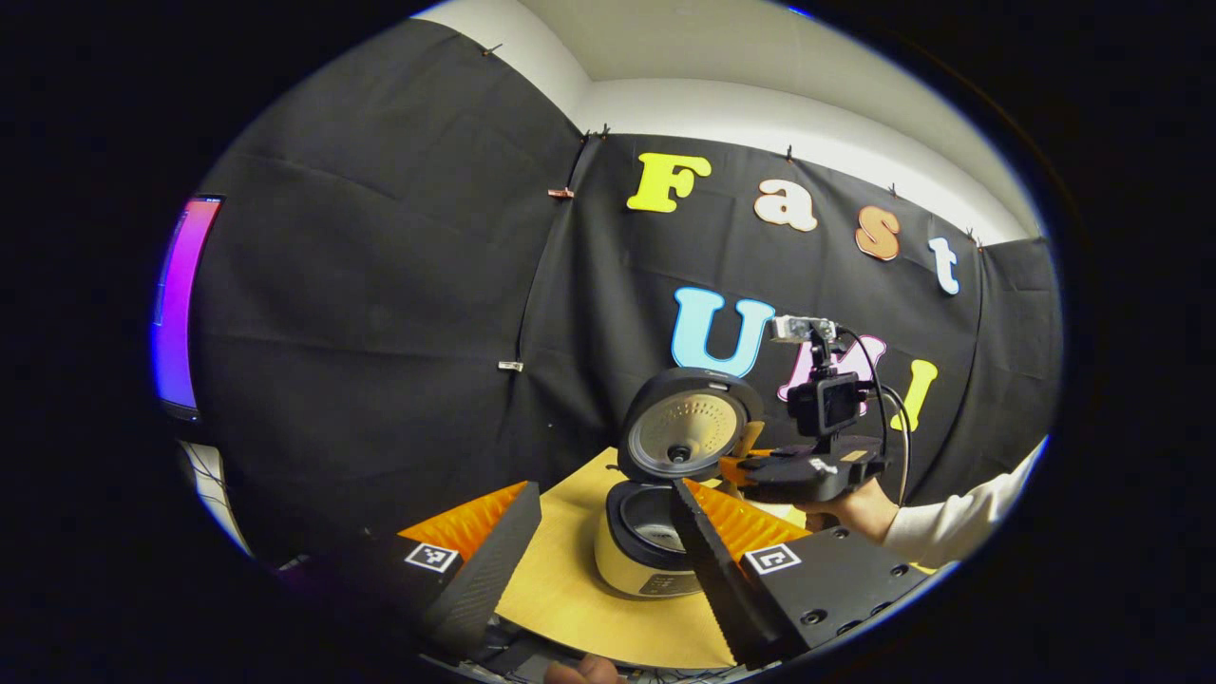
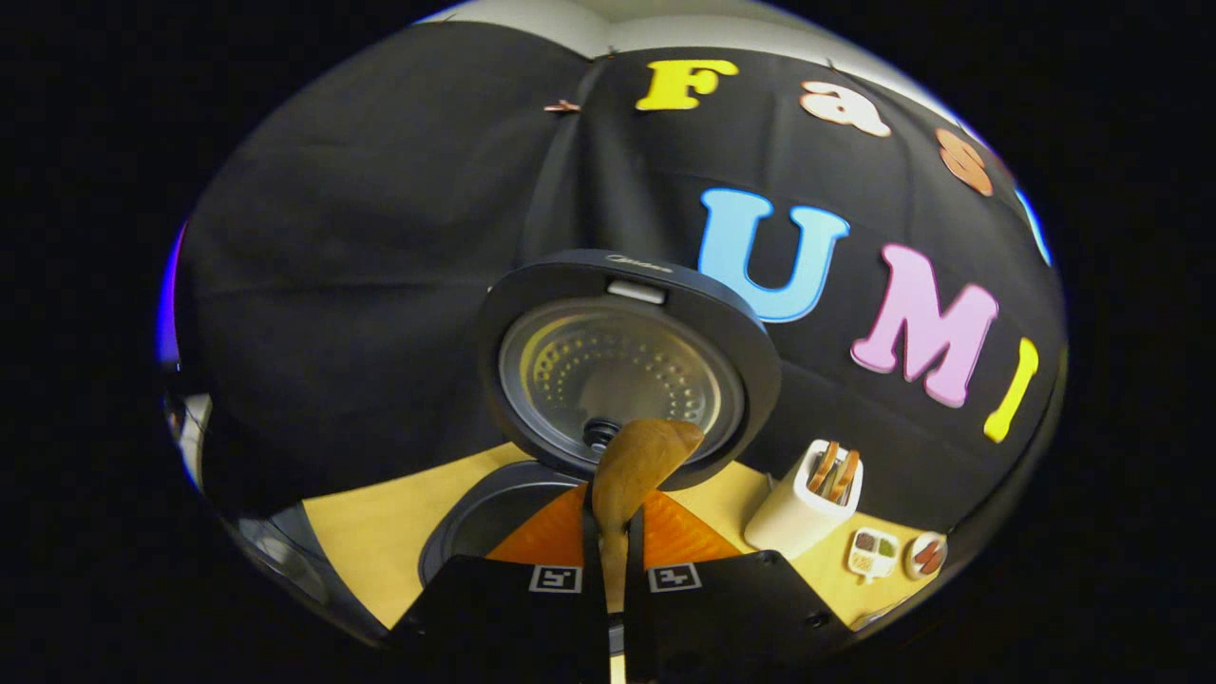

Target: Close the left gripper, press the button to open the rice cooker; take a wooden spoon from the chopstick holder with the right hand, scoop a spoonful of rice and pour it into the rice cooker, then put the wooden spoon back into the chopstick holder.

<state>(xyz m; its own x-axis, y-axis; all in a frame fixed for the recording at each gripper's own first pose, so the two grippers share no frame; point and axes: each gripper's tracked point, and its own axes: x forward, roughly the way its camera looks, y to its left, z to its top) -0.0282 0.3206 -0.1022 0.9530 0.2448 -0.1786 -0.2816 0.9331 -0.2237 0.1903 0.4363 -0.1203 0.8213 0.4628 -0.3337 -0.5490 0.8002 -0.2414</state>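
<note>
Right gripper (image 2: pixel 614 532) clamps the wooden spoon (image 2: pixel 635 465) by its handle, both fingers pressed on it, bowl sticking forward and up over the rice cooker (image 2: pixel 494 518) — likely poised for the pour, or just finishing it. Whether rice sits in the spoon bowl cannot be told; its back faces the camera. Cooker lid (image 2: pixel 627 366) stands fully open and upright behind the spoon, so the button step looks done. Inner pot is visible as a dark rim just below the spoon tip.

Left gripper (image 1: pixel 608 532) hangs back with its fingers spread apart, holding nothing, aimed at the cooker from the near table edge; probably parked out of the way so the right hand has room. In the left gripper view the right gripper sits just beside the open lid, carried by a hand (image 1: pixel 850 508) in a pale sleeve.

Chopstick holder (image 2: pixel 803 508) stands on the table to the right of the cooker, near but apart, with a few wooden utensils upright in it — that is where the spoon goes back. Farther right, two small dishes (image 2: pixel 898 556) with mixed contents, too small to identify.

Surface is a light wooden table (image 2: pixel 380 532). Behind it, black cloth wall, pale wall and ceiling above, a glowing screen (image 1: pixel 180 304) at far left.
</note>
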